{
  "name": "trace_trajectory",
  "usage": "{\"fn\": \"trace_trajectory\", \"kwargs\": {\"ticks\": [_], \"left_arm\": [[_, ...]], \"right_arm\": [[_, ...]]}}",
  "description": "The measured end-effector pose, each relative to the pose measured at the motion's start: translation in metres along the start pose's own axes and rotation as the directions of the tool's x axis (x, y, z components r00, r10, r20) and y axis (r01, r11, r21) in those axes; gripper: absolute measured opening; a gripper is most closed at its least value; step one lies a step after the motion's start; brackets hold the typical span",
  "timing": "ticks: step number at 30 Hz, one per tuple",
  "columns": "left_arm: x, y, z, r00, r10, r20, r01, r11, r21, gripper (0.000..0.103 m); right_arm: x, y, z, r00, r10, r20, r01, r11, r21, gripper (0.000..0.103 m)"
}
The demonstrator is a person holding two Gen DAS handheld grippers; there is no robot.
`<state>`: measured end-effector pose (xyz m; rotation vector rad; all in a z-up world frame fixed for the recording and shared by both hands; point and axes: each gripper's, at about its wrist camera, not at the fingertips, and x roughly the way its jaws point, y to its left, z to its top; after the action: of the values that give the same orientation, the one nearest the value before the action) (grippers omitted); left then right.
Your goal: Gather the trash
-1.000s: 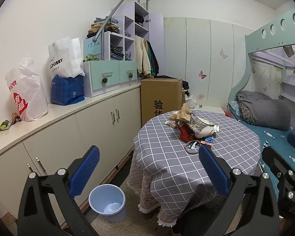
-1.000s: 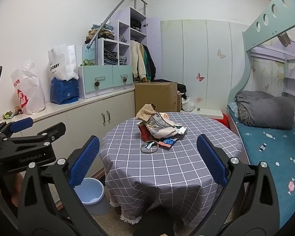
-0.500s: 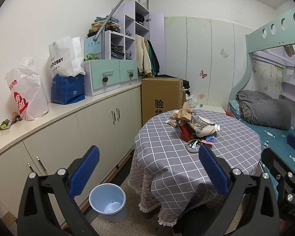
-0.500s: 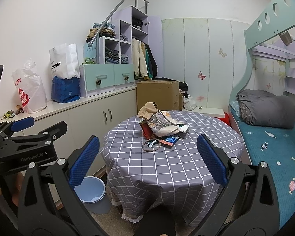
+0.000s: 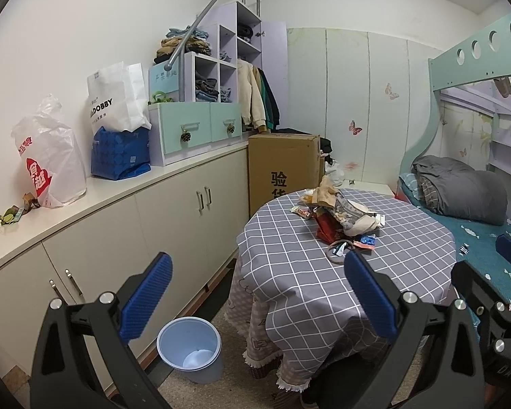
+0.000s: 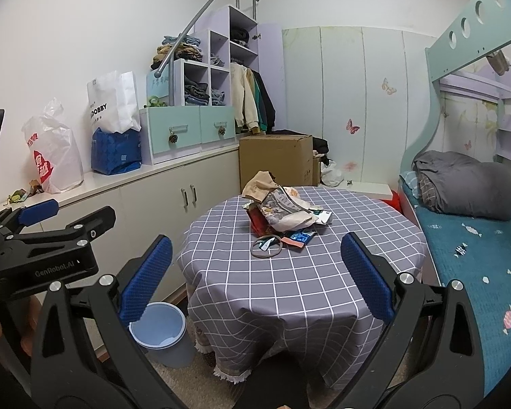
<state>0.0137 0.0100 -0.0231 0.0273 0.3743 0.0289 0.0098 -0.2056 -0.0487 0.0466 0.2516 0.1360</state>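
Both your grippers are spread wide and hold nothing: left gripper [image 5: 259, 293] and right gripper [image 6: 255, 276] hang short of the table [image 6: 289, 293], reading as pre-approach. The trash pile [image 6: 282, 213] sits mid-frame on the checked cloth, wrappers heaped together with a loop of band nearest you. The blue bin [image 5: 189, 352], lower left by the cabinets, is the likely drop. Readable text: "DOBBY" on the white bag [image 5: 117, 99], "GenRobot.AI" on the left gripper's body, Chinese print on the cardboard box [image 5: 284, 167].

Left gripper [image 5: 259, 298] and right gripper [image 6: 255, 276], fingers spread, empty.
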Motion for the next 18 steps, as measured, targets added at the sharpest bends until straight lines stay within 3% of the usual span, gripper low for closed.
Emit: {"fn": "trace_trajectory", "kwargs": {"ticks": [8, 18], "left_arm": [[0.0001, 0.0006, -0.0001, 1.0, 0.008, 0.003, -0.008, 1.0, -0.003, 0.099], [-0.0003, 0.0018, -0.0011, 1.0, 0.01, 0.002, -0.01, 1.0, -0.001, 0.099]], "right_arm": [[0.0024, 0.0018, 0.0002, 0.999, -0.009, -0.039, 0.007, 0.999, -0.034, 0.097], [0.0035, 0.0008, -0.0007, 1.0, -0.011, -0.024, 0.009, 0.999, -0.045, 0.097]]}}
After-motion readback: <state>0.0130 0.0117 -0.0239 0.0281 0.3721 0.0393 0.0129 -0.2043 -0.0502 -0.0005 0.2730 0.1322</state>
